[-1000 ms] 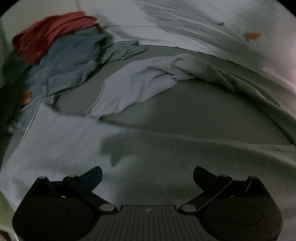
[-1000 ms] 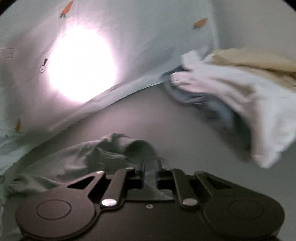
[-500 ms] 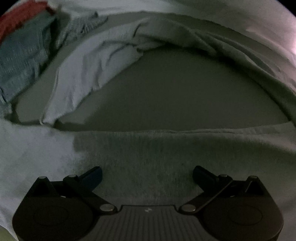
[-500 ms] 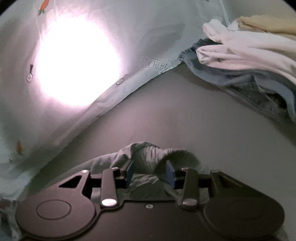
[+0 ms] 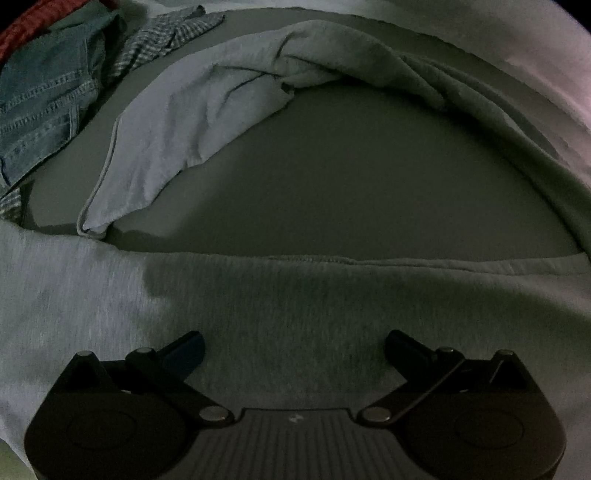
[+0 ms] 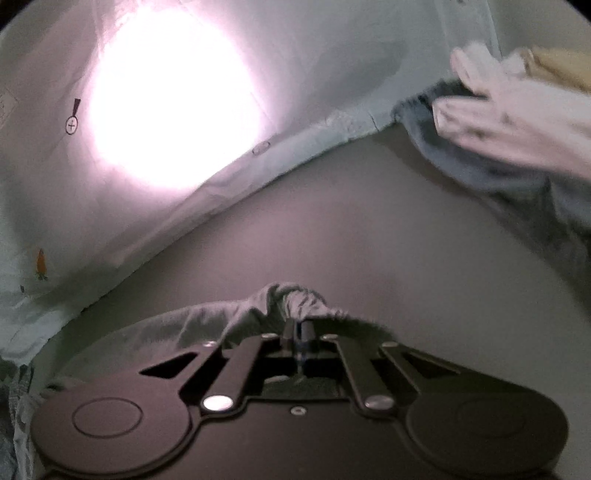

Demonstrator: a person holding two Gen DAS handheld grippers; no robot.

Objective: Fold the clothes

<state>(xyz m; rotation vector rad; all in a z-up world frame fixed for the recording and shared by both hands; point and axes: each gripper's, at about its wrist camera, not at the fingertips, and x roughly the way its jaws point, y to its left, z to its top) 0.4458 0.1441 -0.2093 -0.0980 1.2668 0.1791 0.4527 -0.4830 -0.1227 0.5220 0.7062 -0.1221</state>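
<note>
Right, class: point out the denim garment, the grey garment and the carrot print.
denim garment (image 5: pixel 44 110), left wrist view, stitched panel.
grey garment (image 5: pixel 258 295), left wrist view, body below hem.
carrot print (image 6: pixel 41 263), right wrist view, orange body.

A pale heather-grey garment (image 5: pixel 258 302) is seen spread over a dull grey-brown surface (image 5: pixel 351 184). Blue denim with lighter stitching (image 5: pixel 40 99), a blue-and-white checked cloth (image 5: pixel 166 37) and a red fabric (image 5: pixel 22 26) are seen beside it. A pale mint sheet (image 6: pixel 332 74) is printed with small orange carrots (image 6: pixel 41 264). White (image 6: pixel 509 122) and cream (image 6: pixel 554 66) clothes are piled.
</note>
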